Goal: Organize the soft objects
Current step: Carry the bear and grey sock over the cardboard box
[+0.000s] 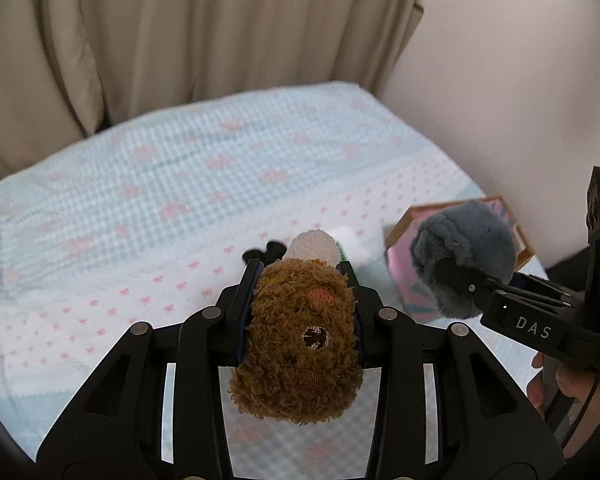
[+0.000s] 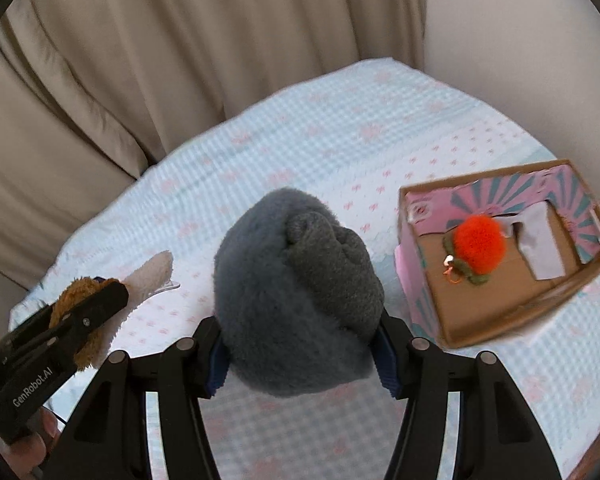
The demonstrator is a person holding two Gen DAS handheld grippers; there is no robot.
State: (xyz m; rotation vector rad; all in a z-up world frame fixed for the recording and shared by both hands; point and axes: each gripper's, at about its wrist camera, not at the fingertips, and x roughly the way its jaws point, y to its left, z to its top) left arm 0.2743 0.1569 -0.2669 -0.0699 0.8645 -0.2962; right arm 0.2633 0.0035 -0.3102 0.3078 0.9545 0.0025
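Observation:
My left gripper (image 1: 300, 280) is shut on a brown plush toy (image 1: 300, 344) with a cream part (image 1: 312, 246) sticking out past the fingertips, held above the bed. It also shows in the right wrist view (image 2: 80, 292) at the lower left. My right gripper (image 2: 300, 344) is shut on a rolled grey fuzzy bundle (image 2: 296, 288), held above the bed left of the box. The bundle also shows in the left wrist view (image 1: 464, 248). An open cardboard box (image 2: 480, 308) with pink lining holds an orange pom-pom (image 2: 478, 244).
The bed has a light blue cover with pink bows (image 1: 180, 184). Beige curtains (image 1: 180, 32) hang behind it and a pale wall (image 1: 520, 60) is at the right. A white paper piece (image 2: 540, 240) lies in the box.

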